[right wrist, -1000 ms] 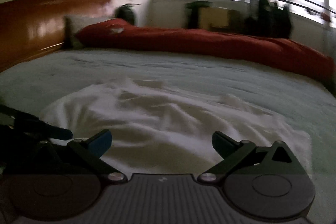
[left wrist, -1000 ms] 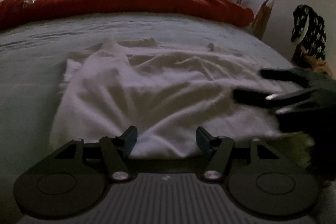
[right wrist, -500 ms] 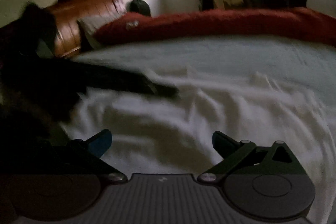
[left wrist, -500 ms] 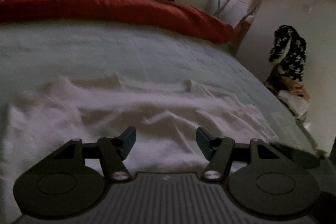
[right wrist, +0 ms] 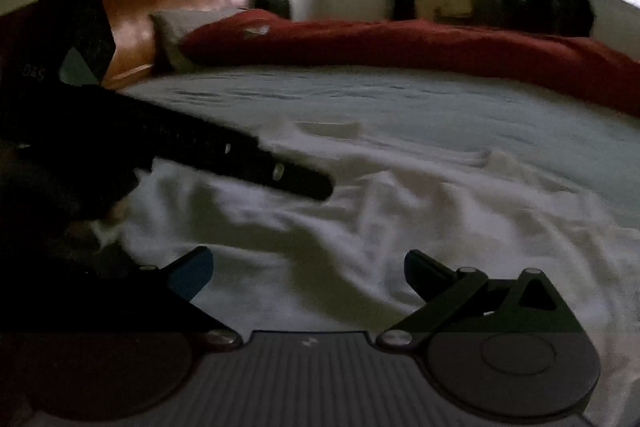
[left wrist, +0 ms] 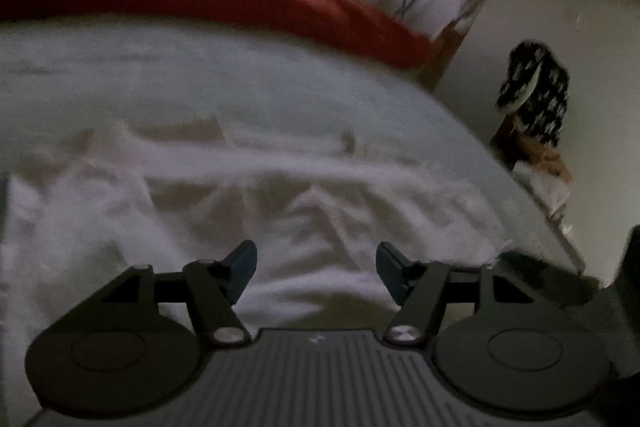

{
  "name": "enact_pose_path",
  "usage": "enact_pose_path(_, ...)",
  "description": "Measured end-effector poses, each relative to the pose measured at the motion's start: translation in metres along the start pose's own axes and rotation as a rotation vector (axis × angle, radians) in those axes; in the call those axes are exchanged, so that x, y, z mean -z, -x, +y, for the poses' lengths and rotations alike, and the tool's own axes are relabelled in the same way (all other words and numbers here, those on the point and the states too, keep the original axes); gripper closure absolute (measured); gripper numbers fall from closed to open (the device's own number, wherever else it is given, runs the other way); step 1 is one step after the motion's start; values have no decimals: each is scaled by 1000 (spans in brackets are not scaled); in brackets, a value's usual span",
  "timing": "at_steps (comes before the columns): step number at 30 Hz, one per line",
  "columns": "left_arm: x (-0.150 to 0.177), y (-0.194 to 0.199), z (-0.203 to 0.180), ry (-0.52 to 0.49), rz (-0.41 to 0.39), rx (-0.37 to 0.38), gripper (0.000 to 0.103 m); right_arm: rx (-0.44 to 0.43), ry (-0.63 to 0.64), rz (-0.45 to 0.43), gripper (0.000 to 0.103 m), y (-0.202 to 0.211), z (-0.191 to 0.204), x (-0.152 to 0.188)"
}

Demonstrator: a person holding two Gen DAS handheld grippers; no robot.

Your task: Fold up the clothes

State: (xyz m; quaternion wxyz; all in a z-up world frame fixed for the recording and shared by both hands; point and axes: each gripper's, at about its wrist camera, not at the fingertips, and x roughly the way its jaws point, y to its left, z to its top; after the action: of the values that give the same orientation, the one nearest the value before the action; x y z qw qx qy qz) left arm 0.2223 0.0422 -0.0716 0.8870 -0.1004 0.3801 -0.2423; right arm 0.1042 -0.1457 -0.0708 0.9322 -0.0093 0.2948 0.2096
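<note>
While its jaws are opening with nothing between them, the left claw (left wrist: 316,269) hangs over the soft, crumpled white shirt (left wrist: 248,211) on the bed (left wrist: 240,83); the right claw (right wrist: 308,273) gapes wide, empty.

Bed: we see a pale grey sheet (left wrist: 240,75).
Far edge: our red duvet (right wrist: 420,39) lies bunched.
Left: wooden headboard (right wrist: 136,11), grey pillow (right wrist: 176,23).
Right wall: patterned dark garment (left wrist: 536,95) hanging.

The white garment (left wrist: 208,211) was soft, creased matt cloth; the red duvet (right wrist: 400,39) looked plush; the headboard (right wrist: 160,3) was glossy wood.
</note>
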Motion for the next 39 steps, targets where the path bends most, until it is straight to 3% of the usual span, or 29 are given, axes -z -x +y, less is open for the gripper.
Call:
enact_pose_path(4, 7, 7, 3, 18, 1, -16, 37, 67, -81, 65, 0, 4, -27, 12)
enact_pose_path(10, -5, 16, -26, -64, -40, -8, 36, 155, -106, 47, 0, 33, -36, 19)
enact_pose_path(16, 7, -4, -44, -89, 44, -33, 35, 221, -139, 122, 0, 35, -43, 36)
enact_pose_path(25, 12, 37, -68, -157, -9, -91, 31, 250, -158, 154, 0, 28, -42, 41)
enact_pose_path(33, 47, 28, -62, -100, 80, -136, 31, 267, -138, 155, 0, 28, -39, 40)
enact_pose_path(39, 54, 45, -69, -105, 45, -136, 30, 233, -166, 120, 0, 50, -35, 36)
